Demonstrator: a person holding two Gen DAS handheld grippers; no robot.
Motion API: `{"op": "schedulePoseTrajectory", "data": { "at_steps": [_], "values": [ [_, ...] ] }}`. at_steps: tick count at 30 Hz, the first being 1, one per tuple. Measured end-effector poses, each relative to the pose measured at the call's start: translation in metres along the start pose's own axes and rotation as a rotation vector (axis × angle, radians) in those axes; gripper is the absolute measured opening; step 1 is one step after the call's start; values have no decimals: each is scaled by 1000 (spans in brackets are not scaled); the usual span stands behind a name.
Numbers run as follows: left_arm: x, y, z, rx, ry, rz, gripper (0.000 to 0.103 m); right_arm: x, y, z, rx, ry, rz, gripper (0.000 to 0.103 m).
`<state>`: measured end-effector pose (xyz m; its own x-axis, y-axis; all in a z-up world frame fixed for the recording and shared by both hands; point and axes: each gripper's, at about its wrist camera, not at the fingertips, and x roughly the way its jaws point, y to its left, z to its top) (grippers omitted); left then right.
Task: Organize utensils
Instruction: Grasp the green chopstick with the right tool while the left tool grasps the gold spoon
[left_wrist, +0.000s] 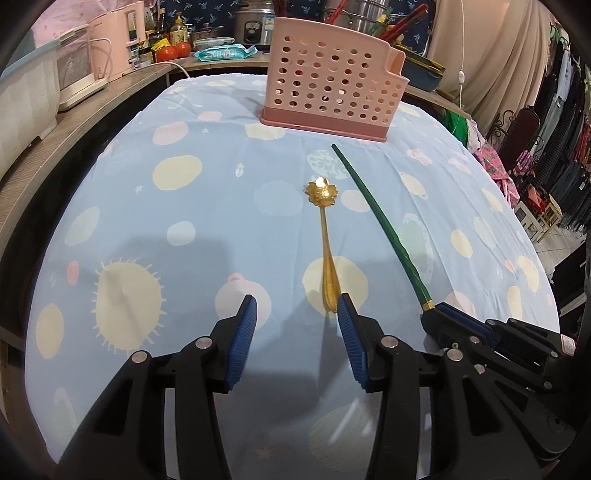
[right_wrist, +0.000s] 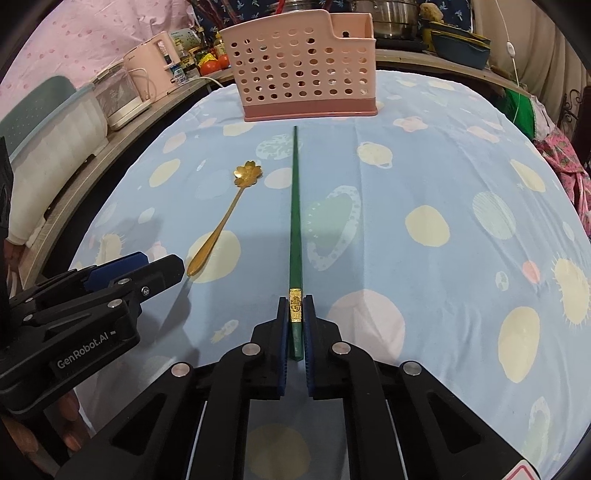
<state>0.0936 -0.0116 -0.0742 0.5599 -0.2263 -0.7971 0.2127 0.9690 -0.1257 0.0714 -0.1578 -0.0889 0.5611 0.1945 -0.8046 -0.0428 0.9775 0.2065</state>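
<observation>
a table under a pale blue tablecloth (left_wrist: 207, 206) printed with cream and pink spots fills both views. at its far side stands a pink perforated utensil basket (left_wrist: 330, 74), upright on a darker pink base, with a lower compartment at its right end; nothing shows inside it from here. behind the table a counter carries a pink kettle (left_wrist: 118, 40) at the far left and steel pots further right.

a long green chopstick (right_wrist: 295, 206) lies on the cloth, its thin tip pointing at the basket and stopping just short of the base, its thick gold-banded end nearest the camera. left of it lies a gold spoon (left_wrist: 325, 240) with a flower-shaped bowl at the far end and its handle toward the near side.

the right gripper (right_wrist: 295, 314) has its blue pads closed against the chopstick's near end, right at the gold band. the left gripper (left_wrist: 297, 306) hangs with its fingers wide apart, the right one just beside the spoon's handle end, which lies close inside the gap.
</observation>
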Motion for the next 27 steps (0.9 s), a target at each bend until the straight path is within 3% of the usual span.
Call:
{"op": "schedulePoseTrajectory", "data": {
  "at_steps": [4,15,17,23,27],
  "values": [
    [3,-6,2,9,2,-10,48,-3,-5,-3,19,-4,-1,7],
    [19,-14,7,20,12,-32,47,-6,-16,-4,55,-6,5,7],
    [20,-14,7,17,11,-36,42,-6,-16,-5,55,-6,5,7],
    [23,-16,7,30,8,-48,10,-6,-16,-5,56,-6,5,7],
    [21,-14,8,22,7,-58,10,-6,-17,-5,57,-5,7,7]
  ]
}}
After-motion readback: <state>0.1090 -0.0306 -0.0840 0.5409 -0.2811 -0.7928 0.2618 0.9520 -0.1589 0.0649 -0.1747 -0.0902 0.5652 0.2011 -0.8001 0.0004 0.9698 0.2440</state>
